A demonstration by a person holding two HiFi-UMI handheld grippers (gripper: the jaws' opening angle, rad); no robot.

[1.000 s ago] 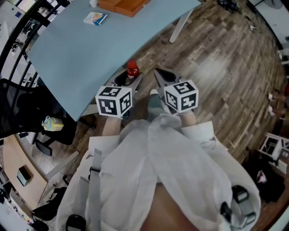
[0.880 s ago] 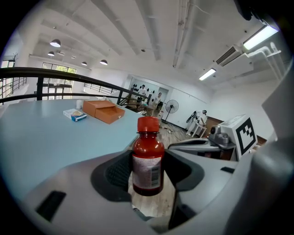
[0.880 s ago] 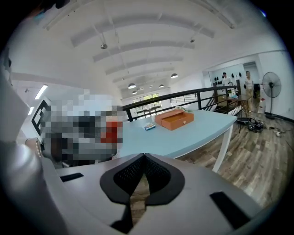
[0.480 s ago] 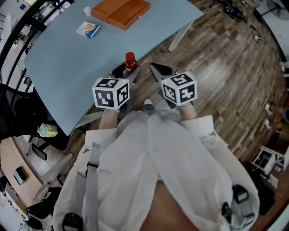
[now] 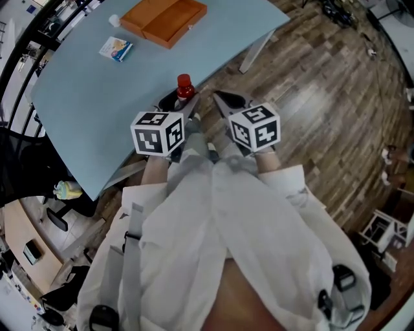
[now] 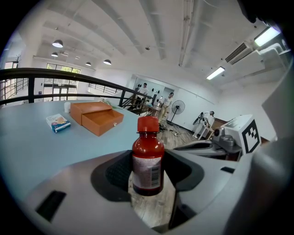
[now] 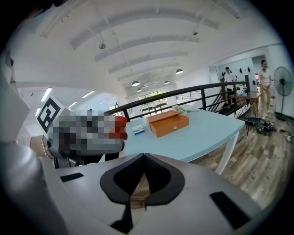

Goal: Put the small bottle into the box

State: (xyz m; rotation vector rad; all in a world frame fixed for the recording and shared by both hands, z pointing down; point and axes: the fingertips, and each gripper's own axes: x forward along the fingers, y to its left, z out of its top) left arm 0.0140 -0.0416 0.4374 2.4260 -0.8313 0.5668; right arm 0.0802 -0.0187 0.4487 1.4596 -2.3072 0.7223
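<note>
My left gripper (image 5: pixel 183 103) is shut on a small red bottle (image 5: pixel 185 87) with a red cap and a white label, held upright just off the near edge of the light blue table (image 5: pixel 84 97). In the left gripper view the bottle (image 6: pixel 148 158) stands between the dark pads. The orange box (image 5: pixel 163 19) lies at the table's far side, its drawer pulled out; it also shows as the orange box (image 6: pixel 96 117) and the orange box (image 7: pixel 167 123). My right gripper (image 5: pixel 224 103) is beside the left one, shut with nothing in it (image 7: pixel 144 160).
A small blue and white packet (image 5: pixel 116 48) lies on the table left of the box, with a small white object (image 5: pixel 114 21) behind it. A white table leg (image 5: pixel 255 44) stands on the wooden floor. A black chair (image 5: pixel 29 155) is at the left. People stand far off.
The table and box have slid nearer and lower in the head view, so I have moved toward the table. Both grippers keep their hold and spacing.
</note>
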